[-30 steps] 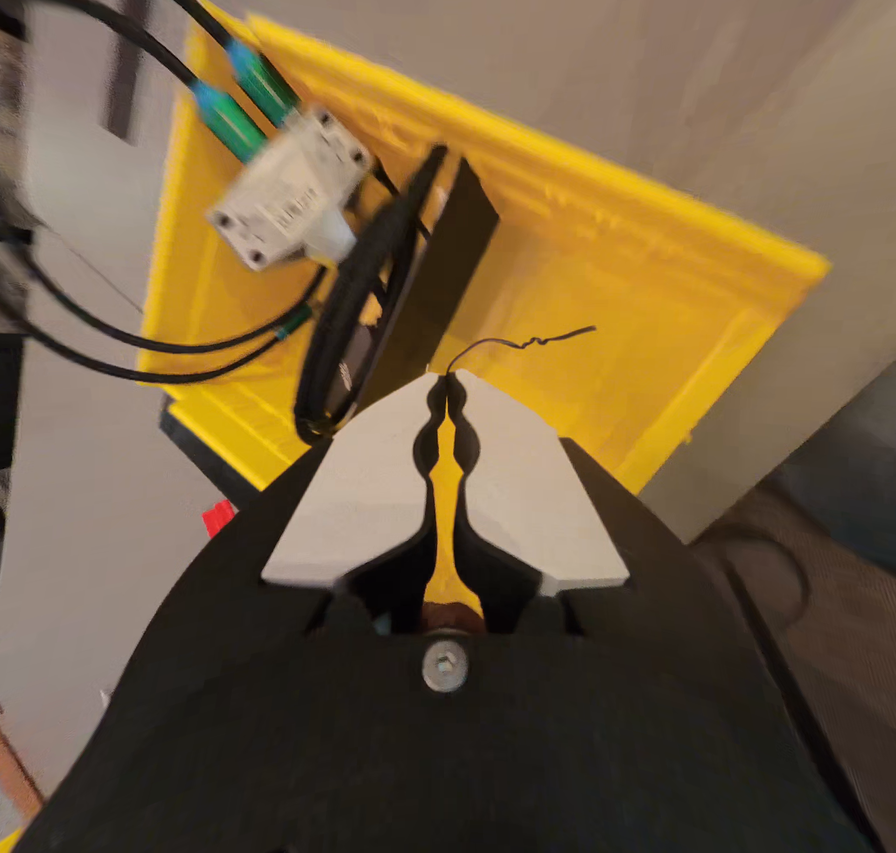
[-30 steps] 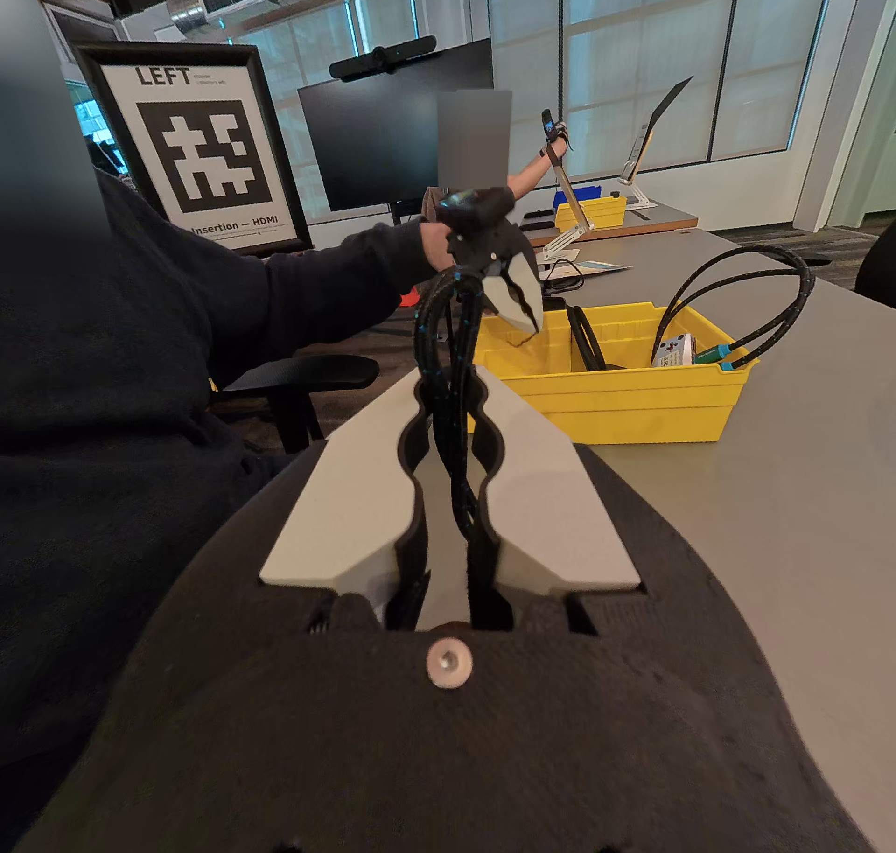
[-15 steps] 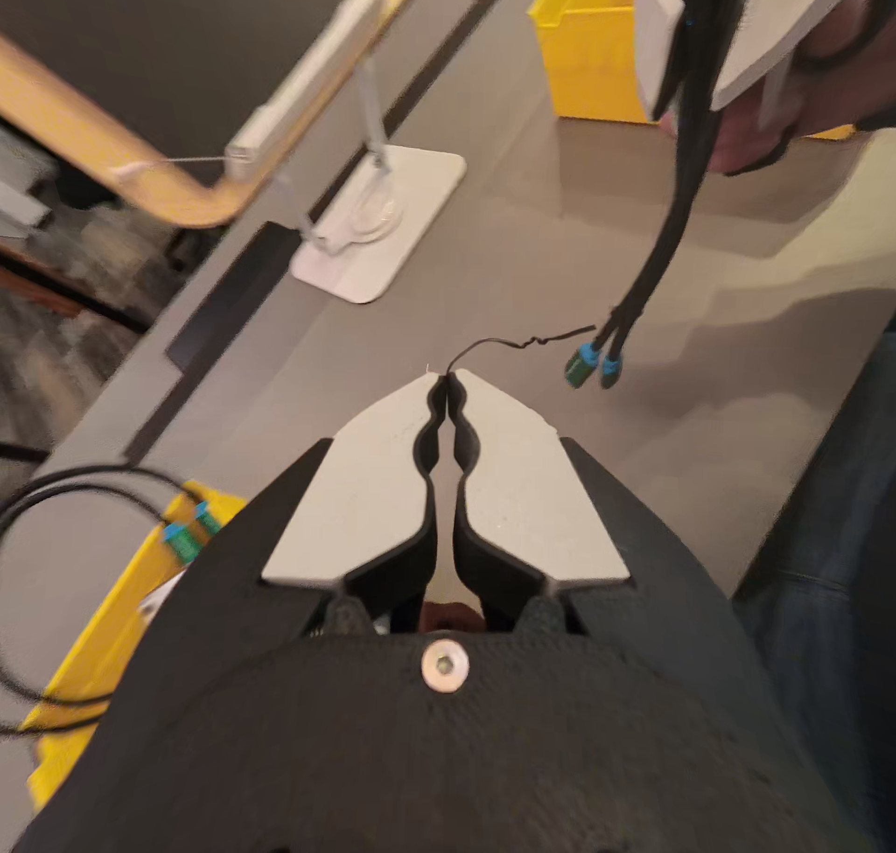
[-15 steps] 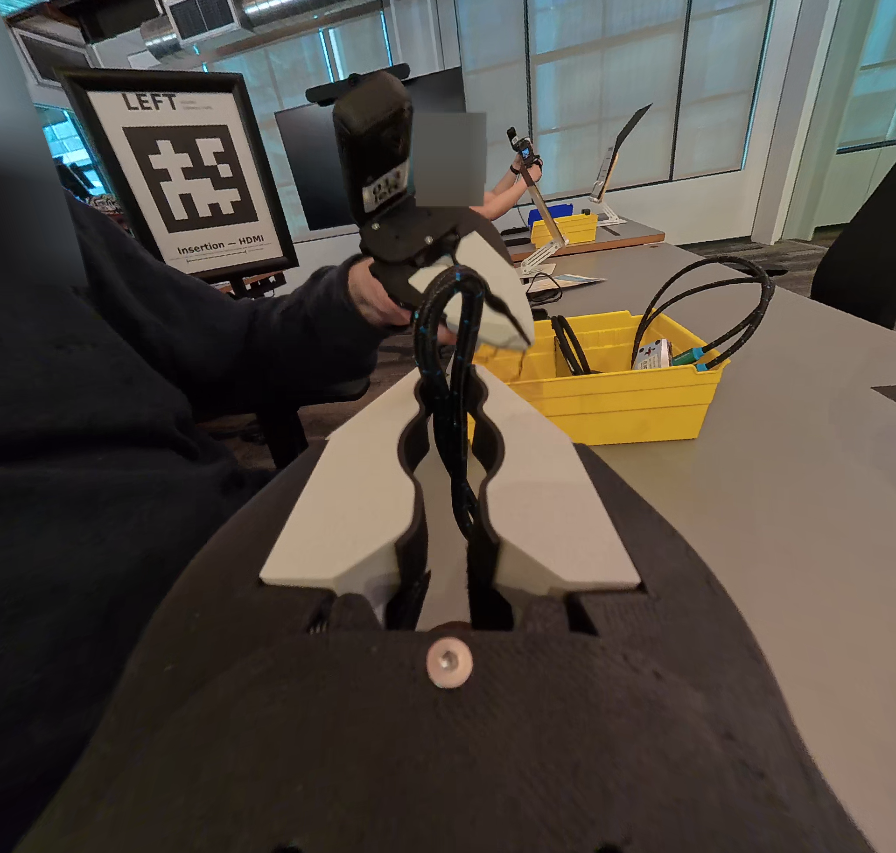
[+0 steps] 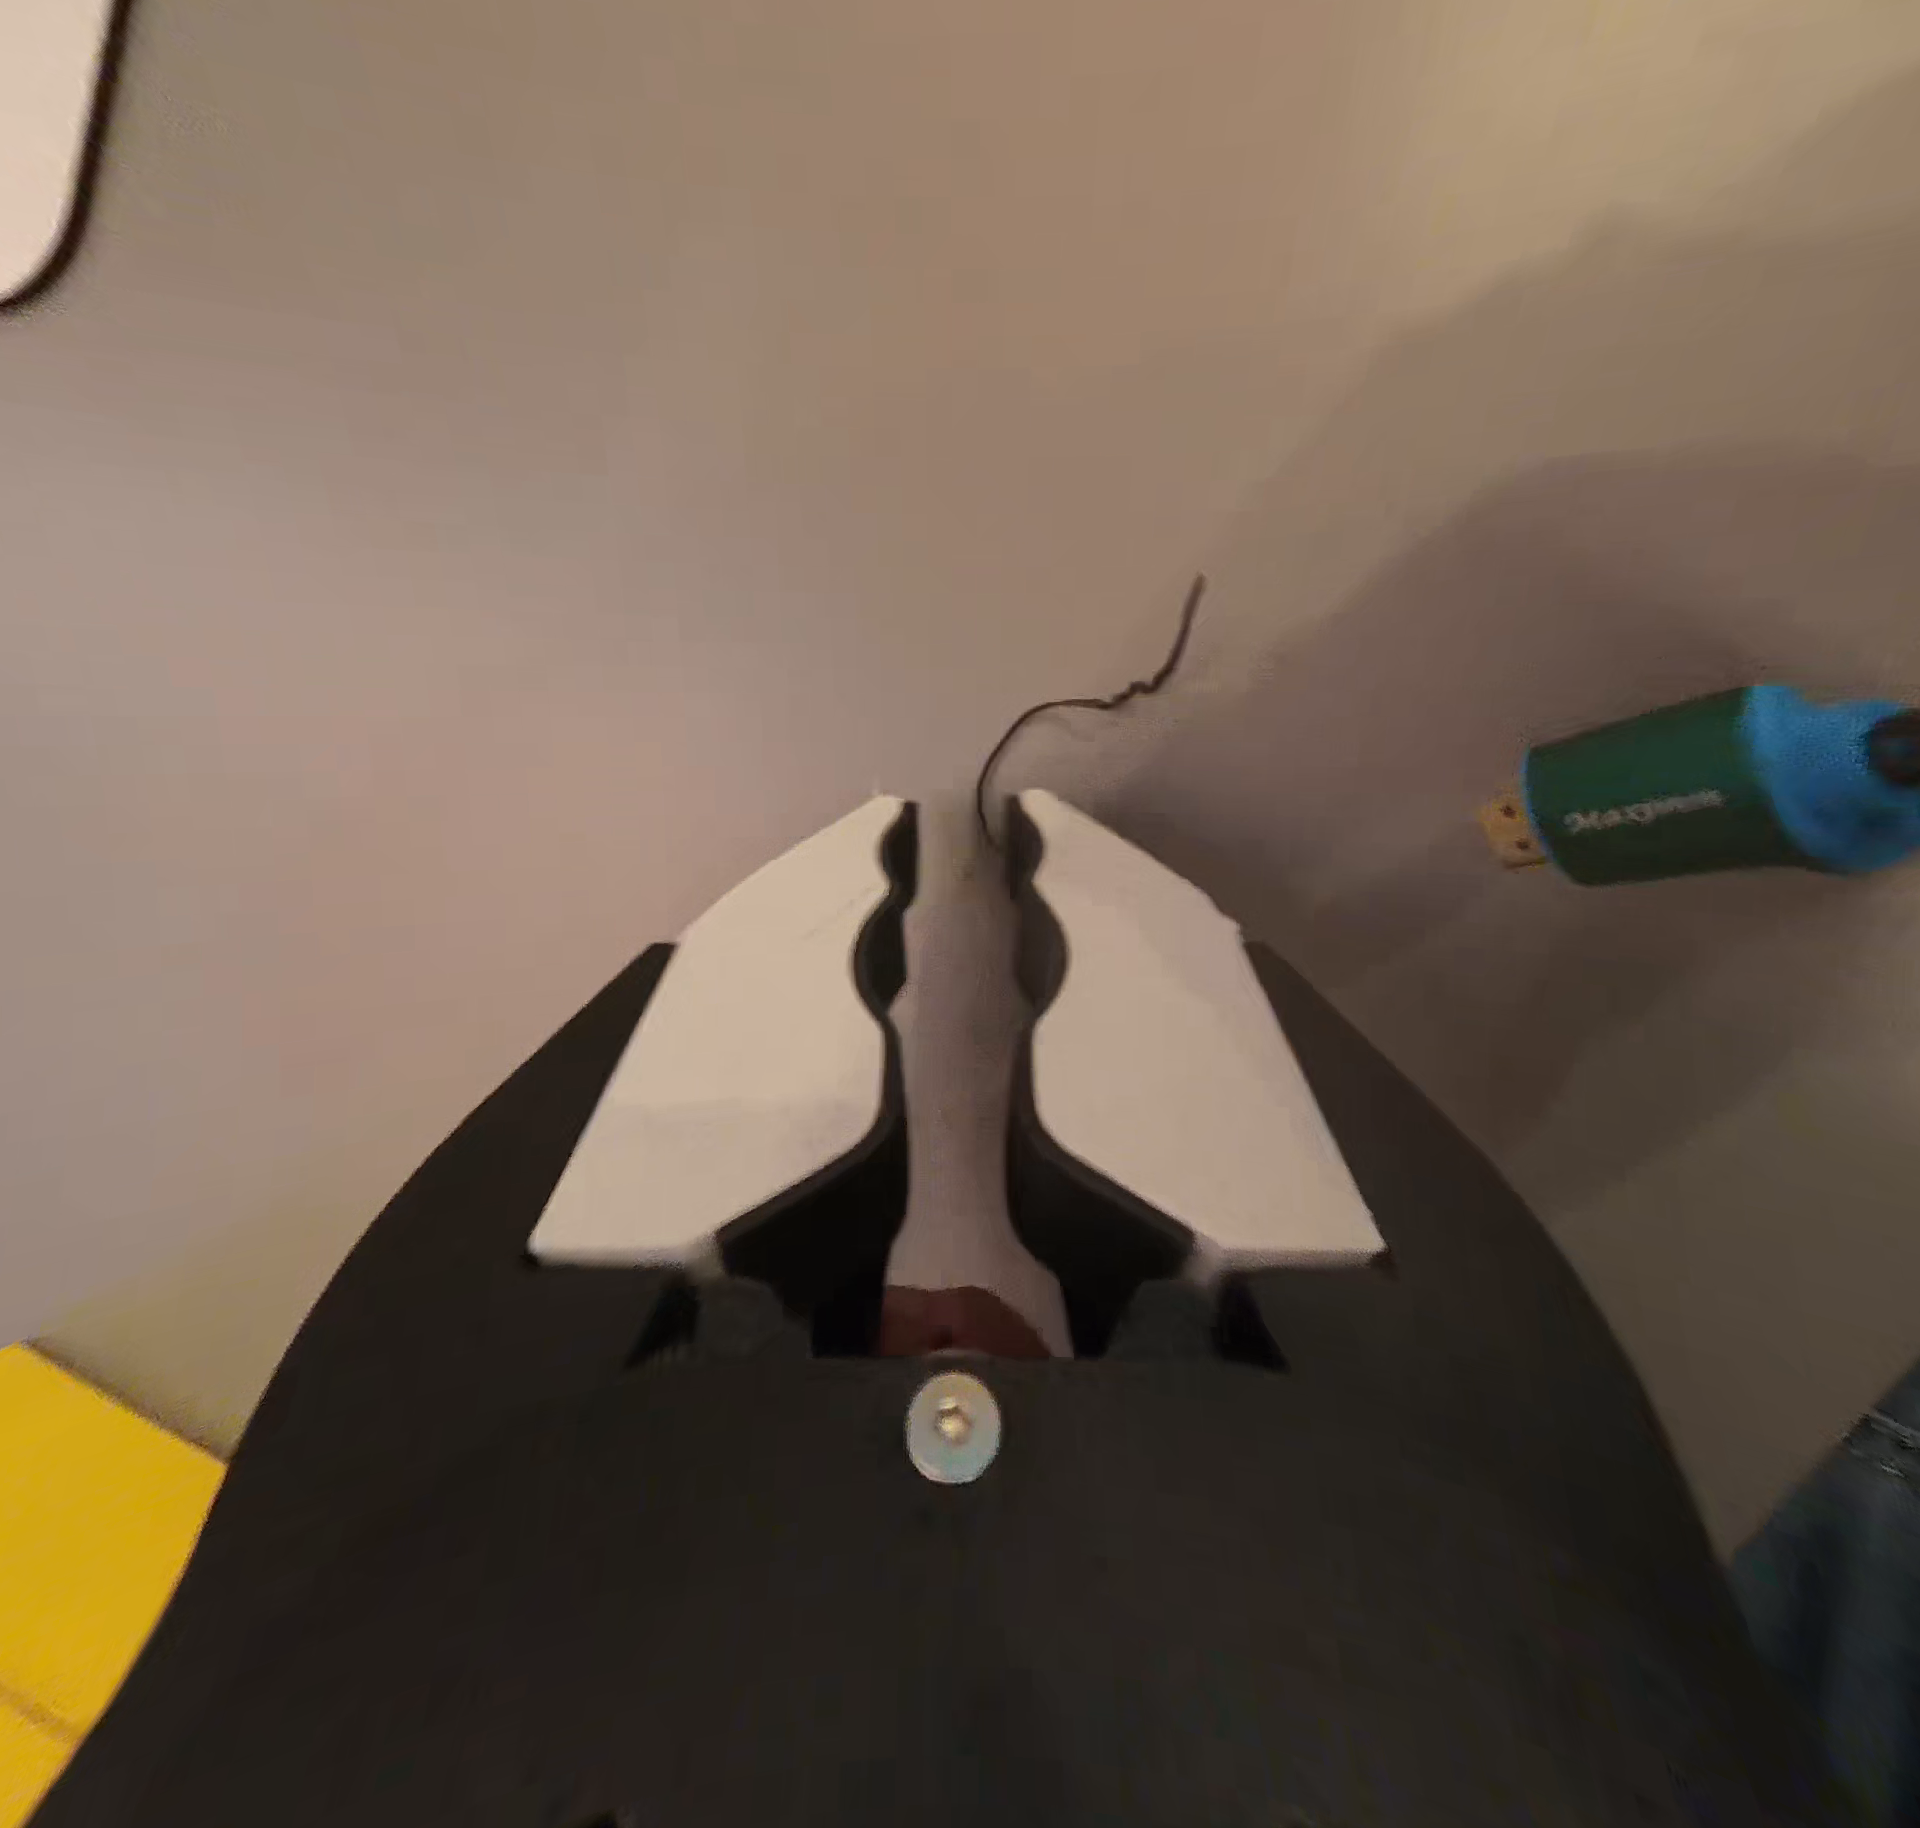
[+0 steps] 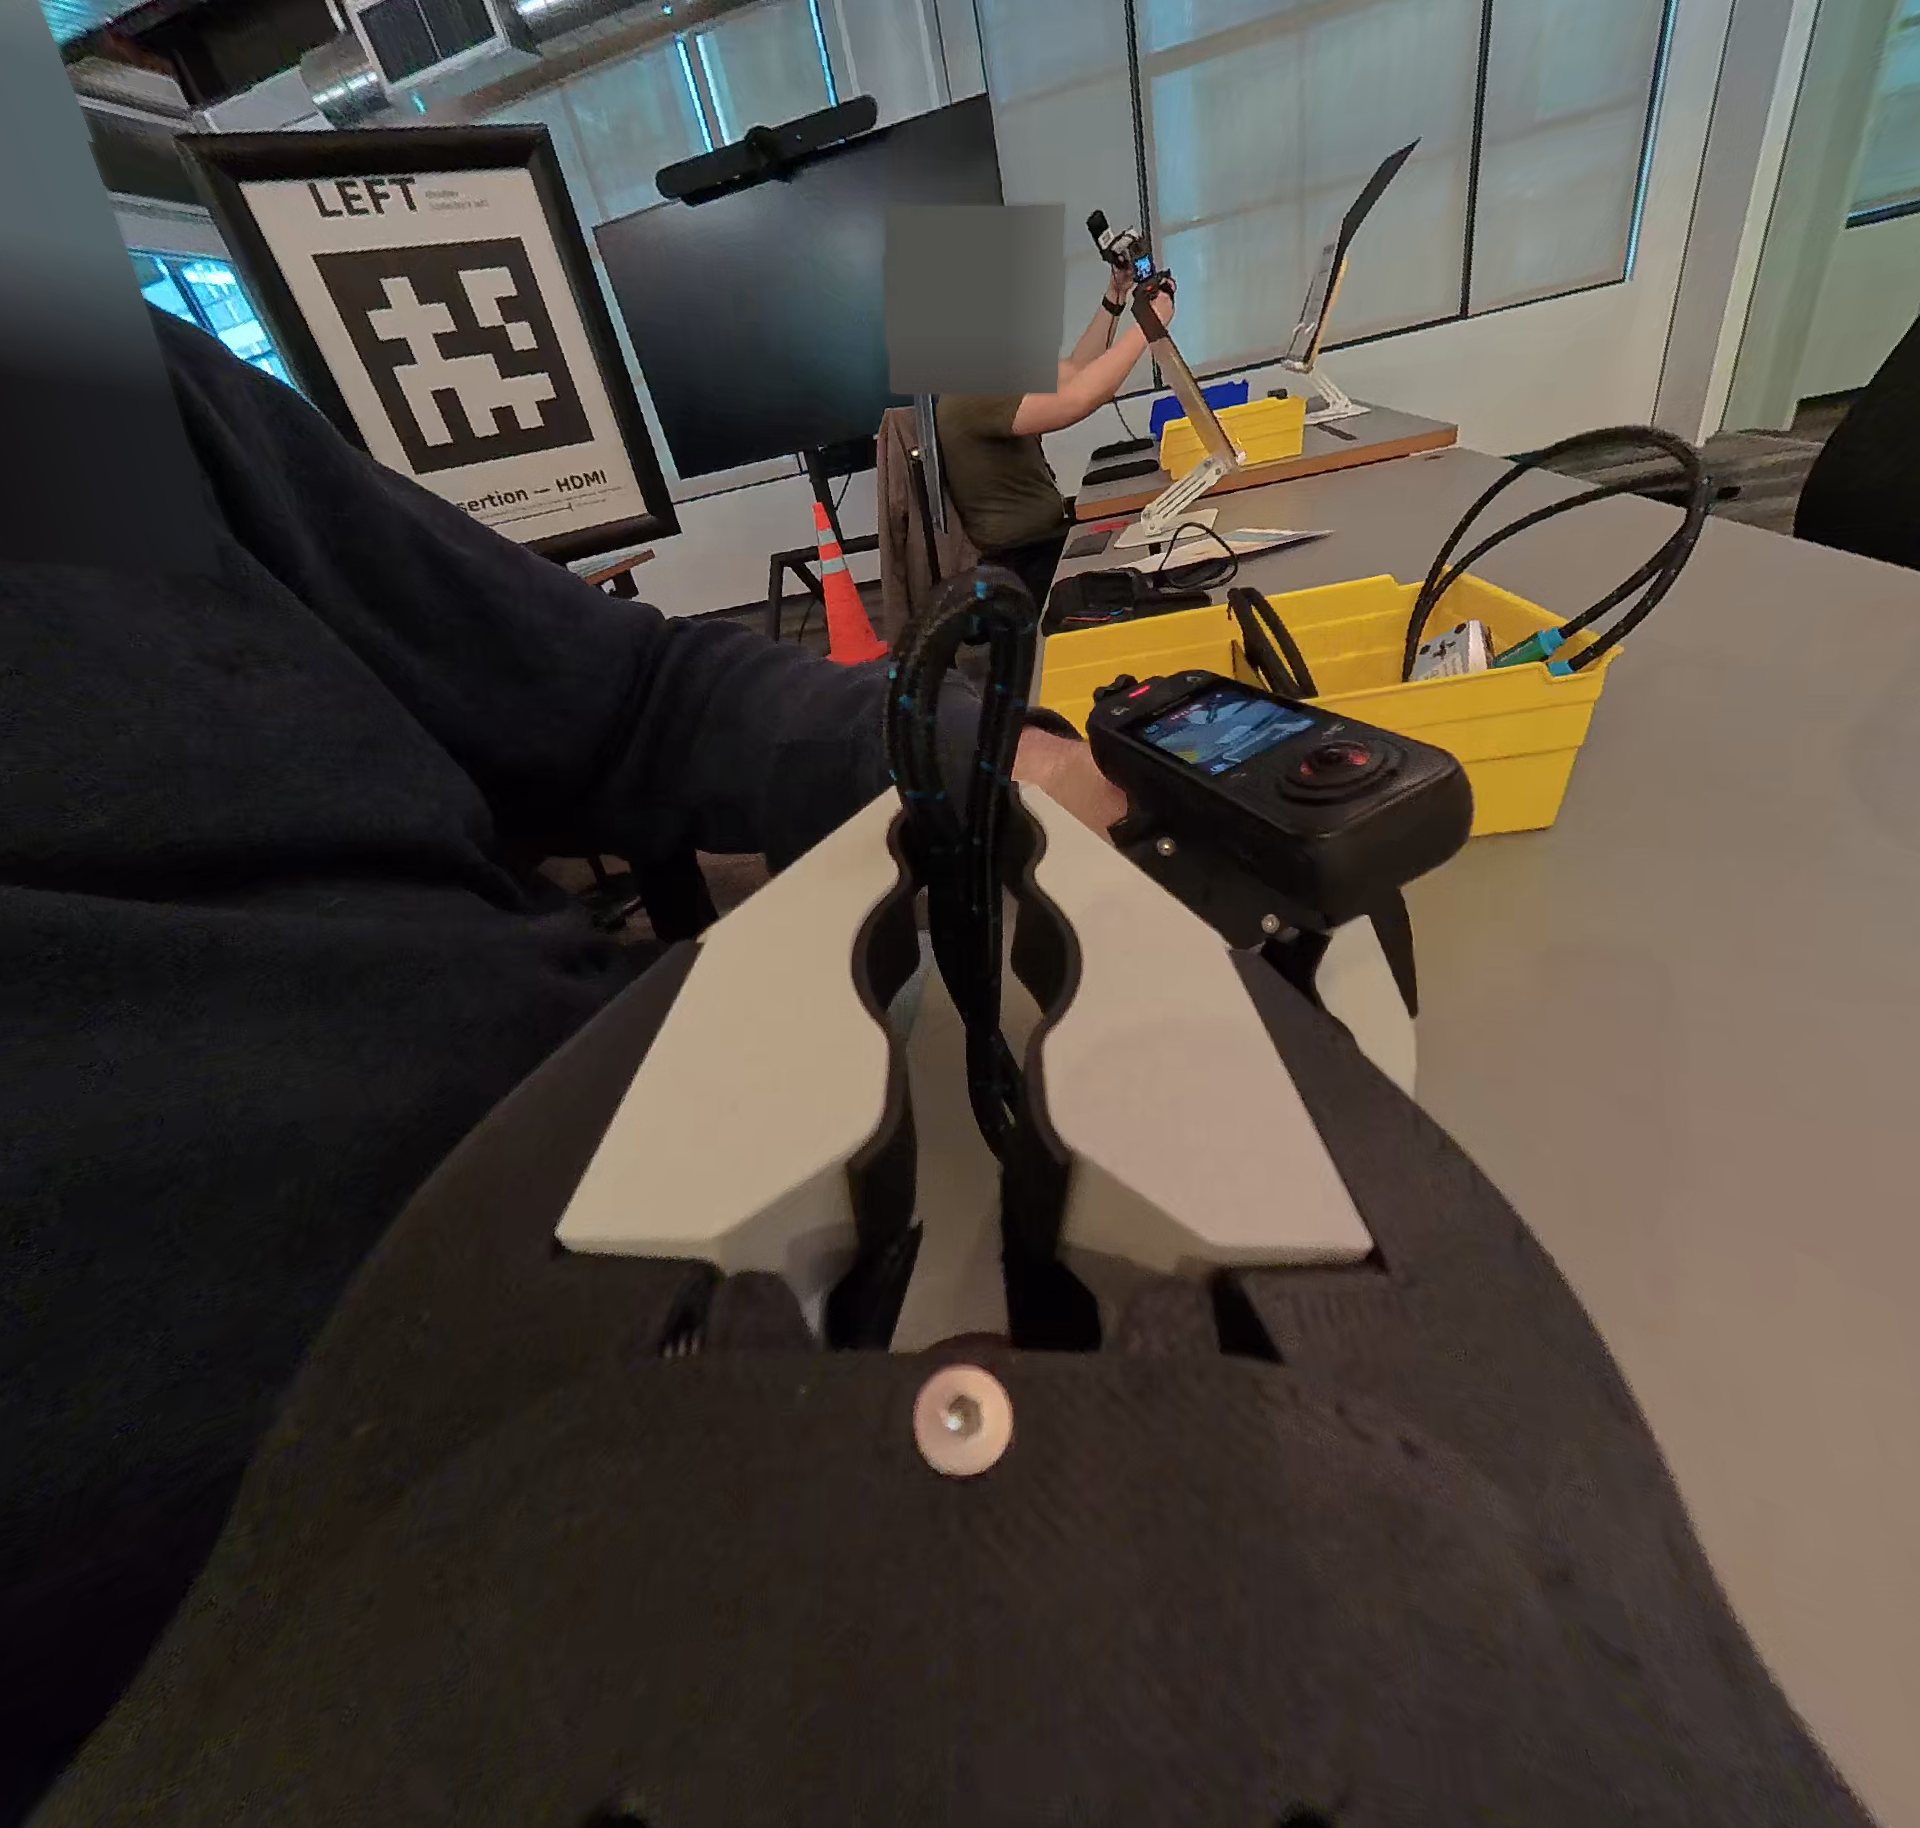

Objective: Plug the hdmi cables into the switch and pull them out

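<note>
Holding a folded loop of black braided cable (image 6: 961, 843), our right tongs (image 6: 961, 833) are clamped on two strands of it side by side, the bend standing up above the tips. Our left tongs (image 5: 961, 817) stand slightly parted and grip nothing; only a thin stray thread (image 5: 1091, 708) curls off one tip, above bare desk (image 5: 727, 376).

One green plug (image 5: 1662, 807) with a blue strain relief and a gold tip hangs at the right edge of the left wrist view, off the desk, beside the left tongs.

We judge the cable light, limp and springy: it will sag and swing, so gripping the cord gives poor aim. The plug body looks rigid with flat sides, and that is where we would take hold, keeping off the metal tip.

The switch (image 6: 1455, 651) sits in the far end of a yellow bin (image 6: 1351, 729) on the desk, well away from both tongs. We count one switch, one near bin and two cable loops (image 6: 1579, 521) arching up from the switch end. A coil of black cable (image 6: 1262, 640) also stands in the bin.
</note>
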A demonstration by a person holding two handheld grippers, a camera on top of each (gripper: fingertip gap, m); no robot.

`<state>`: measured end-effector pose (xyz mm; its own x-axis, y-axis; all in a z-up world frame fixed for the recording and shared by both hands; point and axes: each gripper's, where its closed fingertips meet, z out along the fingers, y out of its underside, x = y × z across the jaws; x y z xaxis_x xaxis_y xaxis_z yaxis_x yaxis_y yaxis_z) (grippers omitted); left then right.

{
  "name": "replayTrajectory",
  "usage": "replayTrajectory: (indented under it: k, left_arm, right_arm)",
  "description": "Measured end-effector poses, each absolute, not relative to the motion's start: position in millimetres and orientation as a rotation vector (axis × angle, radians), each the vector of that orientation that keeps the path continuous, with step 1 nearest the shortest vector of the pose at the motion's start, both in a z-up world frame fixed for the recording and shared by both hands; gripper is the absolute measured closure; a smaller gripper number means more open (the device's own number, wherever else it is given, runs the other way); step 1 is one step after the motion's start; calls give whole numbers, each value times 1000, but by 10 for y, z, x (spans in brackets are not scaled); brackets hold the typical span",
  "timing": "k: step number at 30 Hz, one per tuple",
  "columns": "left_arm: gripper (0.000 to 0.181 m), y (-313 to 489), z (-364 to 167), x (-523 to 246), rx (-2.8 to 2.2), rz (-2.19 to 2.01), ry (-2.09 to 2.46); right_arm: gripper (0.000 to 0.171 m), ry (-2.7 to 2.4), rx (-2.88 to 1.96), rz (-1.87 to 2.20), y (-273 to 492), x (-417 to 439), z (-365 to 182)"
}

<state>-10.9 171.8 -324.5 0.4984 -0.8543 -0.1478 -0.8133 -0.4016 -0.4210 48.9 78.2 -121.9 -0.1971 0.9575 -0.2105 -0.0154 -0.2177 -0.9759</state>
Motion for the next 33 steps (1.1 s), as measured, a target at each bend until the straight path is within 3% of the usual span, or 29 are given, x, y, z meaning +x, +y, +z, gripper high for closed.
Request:
replayTrajectory:
  k: [1,6,11,16,18,21,28,33]
  left_arm:
    - [154,1725,-3246,-101,-2303,-136,1364]
    - [138,1725,-2877,-145,-2229,-247,1254]
    - [131,1355,-1862,141,-1879,-636,1090]
    - [124,1124,-1689,337,-1706,-407,1101]
    - [132,1179,-1758,324,-1690,-266,1077]
    - [160,1253,-1749,235,-1671,-113,1022]
    - [169,1403,-1673,-5,-1599,173,902]
    - [177,1392,-1672,-36,-1631,91,925]
  right_arm:
    - [161,-1209,-1244,1535,786,491,-1228]
    - [161,-1140,-1279,1515,905,438,-1250]
    - [162,-1013,-1354,1467,1095,317,-1241]
    - [162,-892,-1393,1462,1170,91,-1133]
    - [162,-873,-1390,1463,1147,1,-1073]
    - [162,-843,-1422,1427,1141,-106,-1060]
    - [162,-685,-1498,1368,1192,-215,-1056]
    - [161,-724,-1497,1352,1243,-229,-1070]
